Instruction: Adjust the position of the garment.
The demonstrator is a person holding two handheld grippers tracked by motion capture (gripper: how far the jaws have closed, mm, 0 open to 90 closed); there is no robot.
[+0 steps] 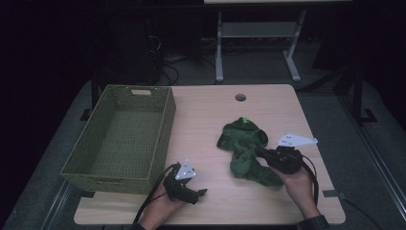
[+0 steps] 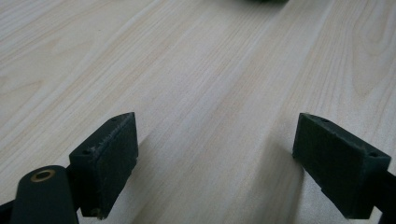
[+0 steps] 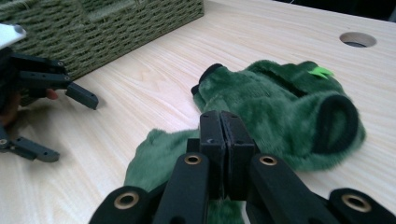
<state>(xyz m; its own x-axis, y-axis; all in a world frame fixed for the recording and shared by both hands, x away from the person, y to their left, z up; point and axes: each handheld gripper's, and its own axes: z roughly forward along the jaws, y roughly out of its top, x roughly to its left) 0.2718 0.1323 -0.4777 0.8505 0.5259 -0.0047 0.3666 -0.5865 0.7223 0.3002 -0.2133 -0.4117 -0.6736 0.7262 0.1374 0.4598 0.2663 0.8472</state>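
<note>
I see the wooden surface (image 1: 210, 120) first, pale grain, with a round cable hole (image 1: 241, 97) near its far edge. On its left side sits the woven green basket (image 1: 122, 139), rectangular, handle cutout in the far wall, upright. Right of centre lies the green fleece garment (image 1: 244, 148), crumpled flat on the surface, well apart from the basket; a bright green tag (image 3: 320, 71) shows at its far end, and dark cuffed openings show in the right gripper view. My right tool (image 3: 223, 135) sits at the near right end of the garment, jaws clenched flat together with no gap between the pads; fleece is bunched right around and under the tips, but I cannot tell if any fabric is pinched between them. The right hand (image 1: 299, 184) holds it from the near edge. My left tool (image 2: 217, 158) is near the front edge, just beside the basket's near right corner, jaws spread wide and released, nothing between them, bare wood under them. The left hand (image 1: 160, 208) grips it, cable trailing off the near edge.
</note>
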